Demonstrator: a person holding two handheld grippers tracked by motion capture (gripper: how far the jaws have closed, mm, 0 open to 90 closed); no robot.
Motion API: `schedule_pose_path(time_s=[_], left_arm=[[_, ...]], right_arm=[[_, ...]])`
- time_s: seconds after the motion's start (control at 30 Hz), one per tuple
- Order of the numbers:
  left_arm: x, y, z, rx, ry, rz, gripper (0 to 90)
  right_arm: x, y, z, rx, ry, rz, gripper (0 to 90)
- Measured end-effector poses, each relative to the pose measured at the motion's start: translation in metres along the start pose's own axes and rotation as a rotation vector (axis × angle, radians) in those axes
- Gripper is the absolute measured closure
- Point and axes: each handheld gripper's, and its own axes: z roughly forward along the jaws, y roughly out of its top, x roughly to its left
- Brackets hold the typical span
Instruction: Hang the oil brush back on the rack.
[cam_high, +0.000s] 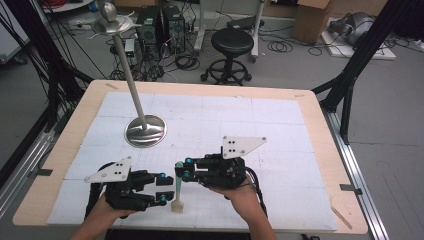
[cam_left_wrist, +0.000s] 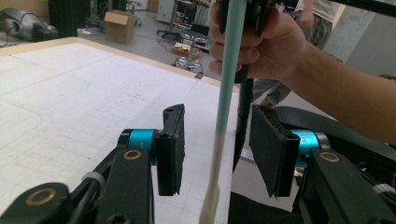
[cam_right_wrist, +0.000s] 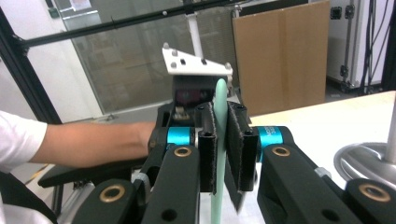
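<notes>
Tabletop (cam_high: 310, 125): pale wood board under a white gridded mat; it carries everything below.

Metal stand (cam_high: 145, 131): round shiny base at about 10 o'clock on the mat, with a thin pole leaning up toward 11 o'clock to a small dish at its top. Its base edge also shows at 4 o'clock in the right gripper view.

Right tool (cam_high: 179, 170): held in the person's right hand near the mat's middle front, pointing toward 9 o'clock. Its jaws are pressed together on the upper part of the spatula; in the right gripper view the green handle runs straight up between the two black pads, which touch it on both sides.

Left tool (cam_high: 163, 189): held in the person's left hand at about 7 o'clock on the mat, pointing toward 3 o'clock. Its jaws stand spread, one on each side of the spatula's lower shaft, and neither pad touches it.

Spatula (cam_high: 177, 192): slim, upright, with a teal-green handle above and a whitish blade below. The blade end rests on the mat just beside the left tool's tips, at 6 o'clock from the right tool. In the left gripper view (cam_left_wrist: 224, 107) it stands between the open pads, nearer the right one.
</notes>
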Motion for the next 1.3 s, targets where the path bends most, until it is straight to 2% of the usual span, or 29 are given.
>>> schedule_pose_path(time_s=[0.13,0.27,0.37,0.47,0.5,0.53,0.57,0.6,0.63,0.67,0.73,0.83,0.9,1.0,1.17,1.23,1.3], left_arm=[[-0.002,-0.001,0.011,0.018,-0.024,0.009,57.5],[-0.005,-0.002,0.016,0.028,-0.042,0.041,73.5],[-0.006,-0.002,0.016,0.026,-0.031,0.063,83.8],[-0.007,-0.002,0.015,0.026,-0.004,0.069,84.1],[-0.007,-0.002,0.014,0.026,0.013,0.067,84.2],[-0.007,-0.002,0.014,0.022,0.036,0.069,84.2],[-0.007,-0.001,0.013,0.017,0.065,0.066,84.2],[-0.007,-0.001,0.012,0.011,0.103,0.059,84.2],[-0.007,0.0,0.012,0.009,0.127,0.054,84.2],[-0.007,0.001,0.011,0.001,0.173,0.049,84.2],[-0.008,0.002,0.012,-0.004,0.224,0.044,84.2],[-0.01,0.004,0.015,0.008,0.303,0.059,84.2],[-0.011,0.005,0.017,0.015,0.342,0.066,84.2],[-0.011,0.005,0.021,0.028,0.389,0.071,84.3],[-0.013,0.005,0.026,0.039,0.408,0.085,84.3],[-0.014,0.005,0.027,0.041,0.407,0.088,84.4],[-0.014,0.005,0.027,0.041,0.399,0.085,84.4]], right_arm=[[0.001,0.003,0.003,-0.019,0.023,-0.003,83.4],[0.001,0.006,0.005,-0.037,0.051,-0.004,83.4],[0.001,0.007,0.005,-0.039,0.058,-0.001,83.4],[0.002,0.007,0.005,-0.04,0.045,-0.001,82.5],[0.003,0.007,0.005,-0.04,0.028,0.002,81.3],[0.003,0.007,0.005,-0.047,0.005,-0.006,71.4],[0.005,0.007,0.004,-0.058,-0.042,-0.001,60.1],[0.006,0.007,0.004,-0.062,-0.085,-0.003,54.9],[0.009,0.008,0.003,-0.061,-0.137,-0.023,50.6],[0.011,0.008,0.003,-0.056,-0.166,-0.032,48.3],[0.014,0.009,0.006,-0.027,-0.239,-0.045,43.1],[0.019,0.011,0.012,-0.004,-0.315,-0.057,43.0],[0.021,0.013,0.017,0.019,-0.366,-0.067,45.5],[0.022,0.016,0.023,0.034,-0.399,-0.051,50.5],[0.023,0.018,0.03,0.039,-0.429,-0.026,65.1],[0.023,0.019,0.03,0.036,-0.429,-0.022,75.3],[0.022,0.019,0.028,0.035,-0.407,-0.009,77.3]])
